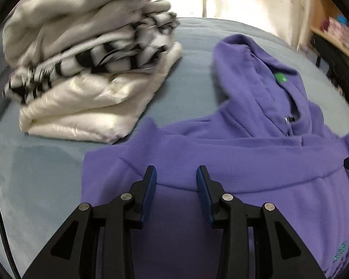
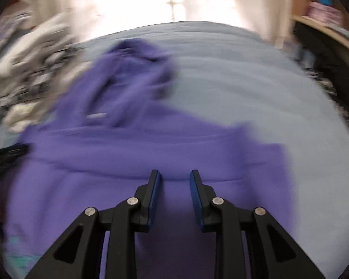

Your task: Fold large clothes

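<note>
A tall stack of folded clothes (image 1: pixel 90 69) blocks the bed at ten o'clock. Bare blue bedcover (image 2: pixel 279 88) lies free from one to three o'clock, right of the purple hoodie (image 2: pixel 132 162).

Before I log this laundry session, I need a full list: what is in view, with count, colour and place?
hoodie: one, purple, spread on the bed, hood pointing away
green label: one, inside the hoodie's neck
folded clothes stack: one pile, cream and black-and-white striped, left of the hoodie
bed cover: one, pale blue, under everything
curtain: pale, behind the bed
left gripper: black, blue pads, open above the hoodie
right gripper: same, open above the hoodie
</note>
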The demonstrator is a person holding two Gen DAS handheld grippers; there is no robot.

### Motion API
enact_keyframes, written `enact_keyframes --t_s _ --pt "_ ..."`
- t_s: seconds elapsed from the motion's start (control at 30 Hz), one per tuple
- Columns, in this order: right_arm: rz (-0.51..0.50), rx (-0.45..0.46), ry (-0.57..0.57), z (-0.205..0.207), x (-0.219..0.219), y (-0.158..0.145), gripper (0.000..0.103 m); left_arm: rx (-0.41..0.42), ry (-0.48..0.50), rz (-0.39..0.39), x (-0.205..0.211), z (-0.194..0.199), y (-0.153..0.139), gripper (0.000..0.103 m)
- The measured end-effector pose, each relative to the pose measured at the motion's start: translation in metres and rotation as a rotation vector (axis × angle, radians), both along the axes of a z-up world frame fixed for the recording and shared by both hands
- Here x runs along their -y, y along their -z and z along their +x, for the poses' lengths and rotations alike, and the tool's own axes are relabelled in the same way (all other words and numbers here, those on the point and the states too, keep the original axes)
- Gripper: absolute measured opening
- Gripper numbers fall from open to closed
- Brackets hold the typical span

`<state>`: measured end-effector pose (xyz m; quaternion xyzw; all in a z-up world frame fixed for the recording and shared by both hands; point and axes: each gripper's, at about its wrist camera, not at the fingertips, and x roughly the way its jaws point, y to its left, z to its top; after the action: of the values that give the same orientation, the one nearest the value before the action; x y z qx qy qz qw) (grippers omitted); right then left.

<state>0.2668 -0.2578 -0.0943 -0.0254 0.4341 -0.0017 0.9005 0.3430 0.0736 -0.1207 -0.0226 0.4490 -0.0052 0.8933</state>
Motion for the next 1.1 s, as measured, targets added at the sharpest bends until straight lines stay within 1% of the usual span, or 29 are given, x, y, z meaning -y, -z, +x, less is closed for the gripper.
enact_keyframes --t_s 0.03,0.07,0.1,0.17,0.27,0.3,0.4,0.47,0.53,0.57,0.67,0.7,0.87,1.0,1.1 --pt "-0.023 -0.004 0.067 0.004 0.025 0.001 0.023 -0.004 -0.008 -0.023 -0.009 0.001 0.000 0.035" --pt "0.047 -0.016 0.093 0.006 0.050 0.002 0.007 -0.006 -0.008 -0.039 -0.018 0.001 -0.001 0.035" --pt "0.130 -0.025 0.107 0.005 0.070 0.002 0.000 -0.009 -0.004 -0.052 -0.023 0.001 0.000 0.035" --pt "0.184 -0.029 0.117 0.000 0.086 0.000 0.000 -0.012 0.004 -0.064 -0.026 0.002 0.000 0.035" --pt "0.138 -0.036 0.098 -0.006 0.077 0.000 0.000 -0.014 0.006 -0.047 -0.024 0.002 0.001 0.035" --pt "0.130 -0.039 0.097 -0.007 0.074 0.001 0.002 -0.015 0.009 -0.041 -0.023 0.002 0.001 0.035" --pt "0.153 -0.046 0.108 -0.008 0.073 0.000 0.004 -0.022 0.016 -0.034 -0.022 0.002 -0.001 0.035" --pt "0.179 -0.054 0.115 -0.008 0.074 -0.001 0.007 -0.033 0.021 -0.045 -0.022 0.003 -0.002 0.037" --pt "0.186 -0.063 0.114 -0.007 0.075 -0.003 0.007 -0.046 0.027 -0.053 -0.020 0.008 -0.001 0.038" --pt "0.186 -0.068 0.111 -0.007 0.075 -0.003 0.008 -0.053 0.032 -0.055 -0.019 0.011 -0.001 0.040" --pt "0.185 -0.079 0.094 -0.009 0.071 -0.005 0.008 -0.077 0.059 -0.067 -0.016 0.012 -0.003 0.056" --pt "0.183 -0.085 0.091 -0.009 0.070 -0.005 0.008 -0.081 0.063 -0.064 -0.015 0.012 -0.003 0.059" --pt "0.171 -0.123 0.086 -0.010 0.065 -0.007 0.009 -0.115 0.083 -0.038 -0.006 0.017 -0.006 0.063" --pt "0.167 -0.159 0.069 -0.008 0.059 -0.011 0.009 -0.133 0.114 -0.015 0.001 0.021 -0.012 0.063" --pt "0.164 -0.163 0.039 -0.007 0.050 -0.016 0.009 -0.129 0.144 0.000 0.008 0.024 -0.019 0.063"
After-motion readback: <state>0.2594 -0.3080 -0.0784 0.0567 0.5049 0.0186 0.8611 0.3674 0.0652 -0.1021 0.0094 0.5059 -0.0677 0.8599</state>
